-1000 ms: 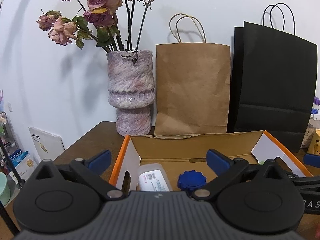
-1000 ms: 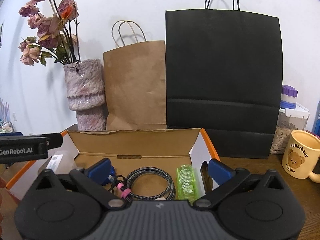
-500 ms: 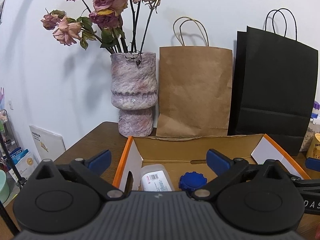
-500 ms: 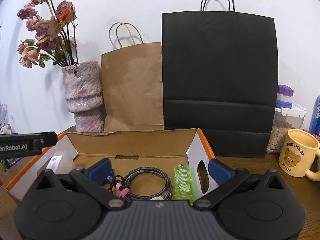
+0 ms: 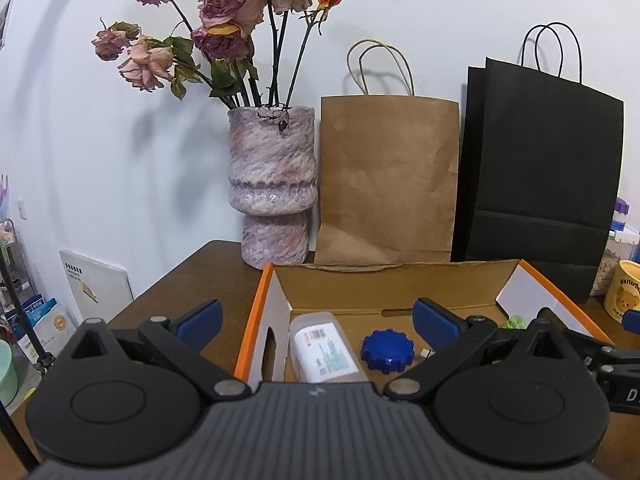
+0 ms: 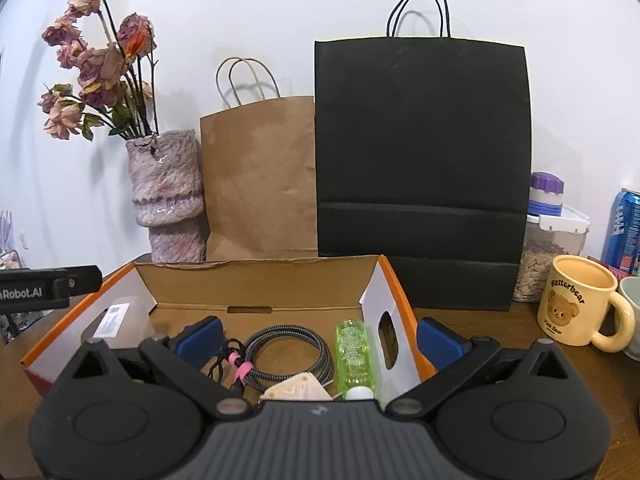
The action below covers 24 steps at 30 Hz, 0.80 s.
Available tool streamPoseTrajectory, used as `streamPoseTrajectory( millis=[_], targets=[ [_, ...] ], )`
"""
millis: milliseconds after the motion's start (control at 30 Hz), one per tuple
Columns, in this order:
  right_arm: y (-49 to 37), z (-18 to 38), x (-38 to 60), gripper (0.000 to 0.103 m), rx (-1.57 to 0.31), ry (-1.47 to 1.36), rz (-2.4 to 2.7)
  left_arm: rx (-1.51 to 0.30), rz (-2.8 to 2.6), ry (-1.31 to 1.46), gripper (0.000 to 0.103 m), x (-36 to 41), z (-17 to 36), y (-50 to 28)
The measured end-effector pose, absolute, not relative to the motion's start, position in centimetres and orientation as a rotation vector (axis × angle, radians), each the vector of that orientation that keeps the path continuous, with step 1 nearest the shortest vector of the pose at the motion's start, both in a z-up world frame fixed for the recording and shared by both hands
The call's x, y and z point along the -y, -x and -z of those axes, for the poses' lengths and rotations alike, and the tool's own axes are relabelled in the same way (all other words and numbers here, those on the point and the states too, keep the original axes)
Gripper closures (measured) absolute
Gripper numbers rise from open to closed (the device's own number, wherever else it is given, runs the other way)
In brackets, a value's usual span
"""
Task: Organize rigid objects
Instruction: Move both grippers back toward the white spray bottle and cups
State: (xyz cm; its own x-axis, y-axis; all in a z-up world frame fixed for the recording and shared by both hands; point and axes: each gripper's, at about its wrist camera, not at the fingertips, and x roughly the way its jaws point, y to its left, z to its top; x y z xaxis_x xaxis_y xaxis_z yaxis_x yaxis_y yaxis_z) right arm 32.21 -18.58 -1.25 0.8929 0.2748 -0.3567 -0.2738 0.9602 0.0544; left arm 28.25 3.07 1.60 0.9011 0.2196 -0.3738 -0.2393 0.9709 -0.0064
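An open cardboard box with orange edges (image 5: 256,312) (image 6: 394,280) sits on the brown table. Inside lie a clear bottle with a white label (image 5: 324,354), a blue ridged cap (image 5: 387,351), a coiled braided cable (image 6: 296,354) and a green bottle (image 6: 354,356). My left gripper (image 5: 316,320) hovers open at the box's left end, with nothing between its blue pads. Open as well, my right gripper (image 6: 320,338) straddles the box's right wall, holding nothing.
A pink stone vase of dried roses (image 5: 272,184), a brown paper bag (image 5: 388,176) and a black paper bag (image 6: 420,168) stand behind the box. A bear mug (image 6: 576,306), a seed jar (image 6: 548,240) and a blue can (image 6: 624,232) stand at the right.
Both grippers have drifted: the left view now sits a little lower and further left, the right view slightly to the right. Both stay open and the box contents have not moved.
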Motion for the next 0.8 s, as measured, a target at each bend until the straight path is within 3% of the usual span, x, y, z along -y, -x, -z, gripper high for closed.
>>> streamPoseTrajectory(
  millis=[800],
  targets=[
    [-22.9, 2.1, 20.9, 0.0, -0.355, 0.012, -0.293, -0.363, -0.231, 0.035, 0.0, -4.1, -0.8, -20.1]
  ],
)
